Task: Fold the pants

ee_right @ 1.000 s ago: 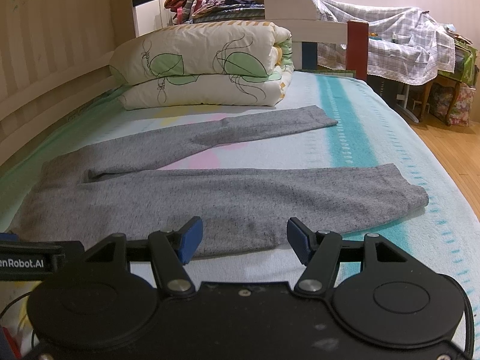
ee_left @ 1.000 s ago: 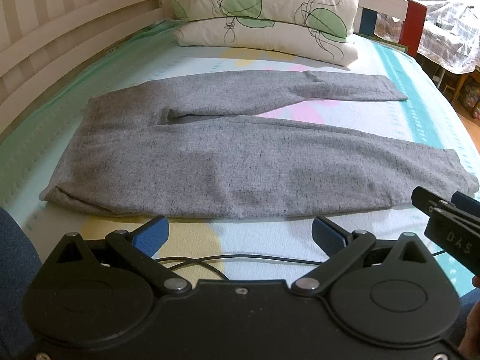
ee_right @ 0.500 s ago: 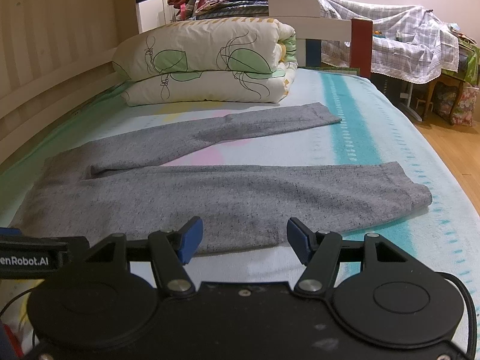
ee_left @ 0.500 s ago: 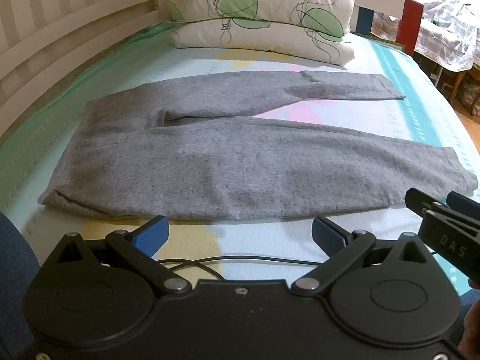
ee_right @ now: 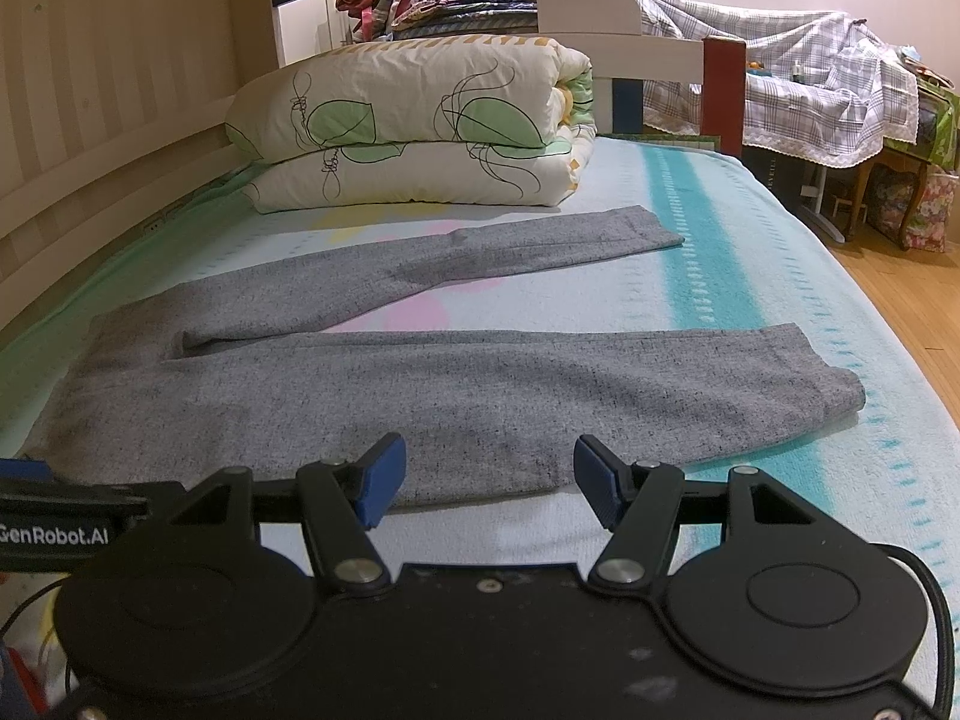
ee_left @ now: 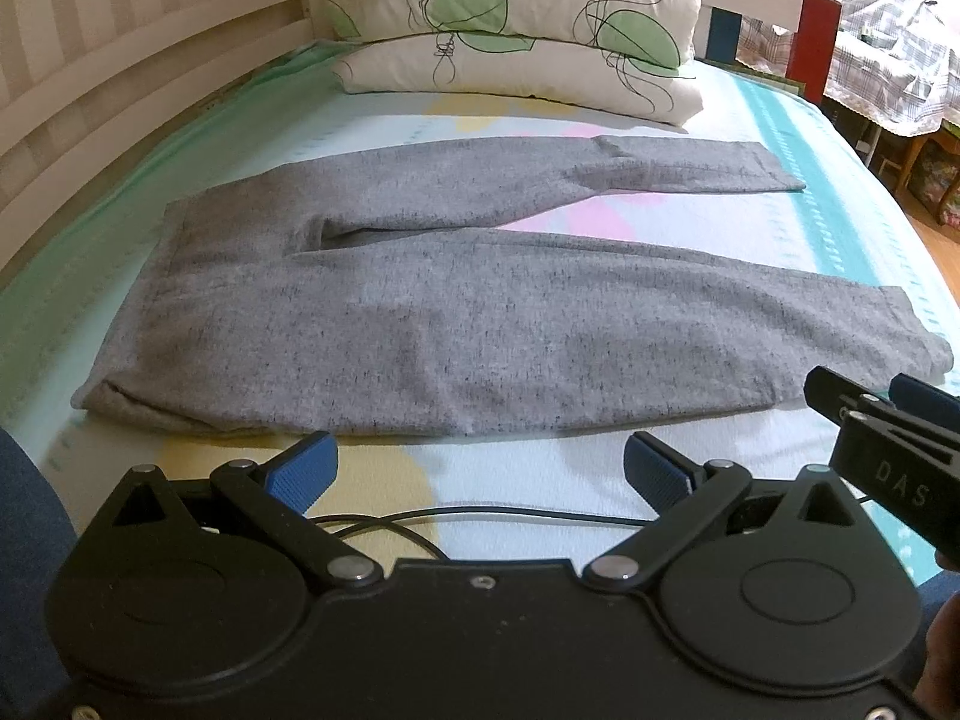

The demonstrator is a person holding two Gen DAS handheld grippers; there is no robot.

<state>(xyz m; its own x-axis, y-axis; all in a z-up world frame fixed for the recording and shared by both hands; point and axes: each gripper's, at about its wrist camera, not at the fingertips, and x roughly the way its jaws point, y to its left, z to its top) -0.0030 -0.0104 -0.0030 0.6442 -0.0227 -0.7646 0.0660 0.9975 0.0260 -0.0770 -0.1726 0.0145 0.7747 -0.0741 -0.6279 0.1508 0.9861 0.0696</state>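
One pair of grey sweatpants (ee_left: 456,324), flat on the bed (ee_right: 708,228); we hold left gripper (ee_left: 477,471) and right gripper (ee_right: 489,480) spread, empty.

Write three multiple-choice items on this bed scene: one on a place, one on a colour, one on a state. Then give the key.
1. Where does the folded quilt lie?
A. beyond the far leg
B. on the waistband
C. on the floor

2. What colour are the pants?
A. navy
B. grey
C. white

3. How do the left gripper jaws stand?
A. shut on cloth
B. shut, empty
C. open, empty

Key:
1 A, the quilt sits past the far leg.
2 B, speckled grey fabric.
3 C, the blue pads stand apart, short of the hem.
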